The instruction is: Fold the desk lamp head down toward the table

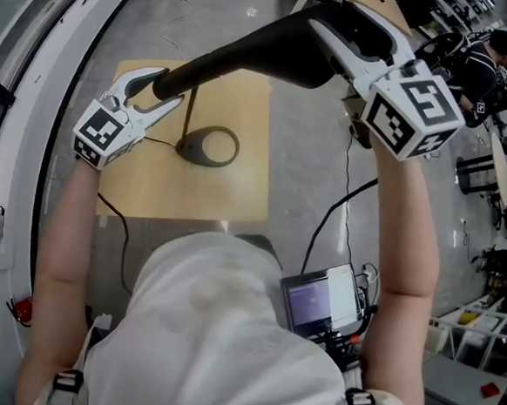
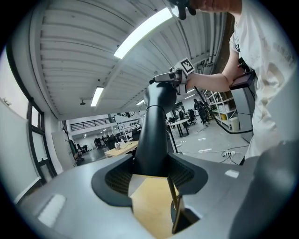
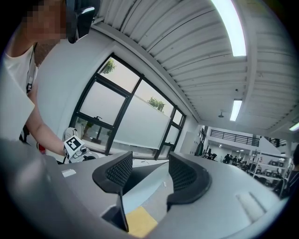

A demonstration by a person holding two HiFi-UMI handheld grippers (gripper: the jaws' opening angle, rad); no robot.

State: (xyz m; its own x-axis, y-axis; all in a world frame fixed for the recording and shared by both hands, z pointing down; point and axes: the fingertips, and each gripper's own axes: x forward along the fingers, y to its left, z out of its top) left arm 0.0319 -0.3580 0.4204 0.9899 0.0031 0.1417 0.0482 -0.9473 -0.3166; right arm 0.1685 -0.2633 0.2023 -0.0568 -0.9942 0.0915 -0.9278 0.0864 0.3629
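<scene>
Head view: above the light wooden square table (image 1: pixel 228 195), the long black tapered lamp head (image 1: pixel 247 57) sits roughly level, well clear of its dark round base (image 1: pixel 210 146), so I'd say the fold's barely started. The left gripper (image 1: pixel 168 88), forearm stretched forward, clamps the narrow end. The right gripper (image 3: pixel 147 175), arm raised, is spread wide at the fat end, pressing nothing. Next move, probably: swing that fat end down.
</scene>
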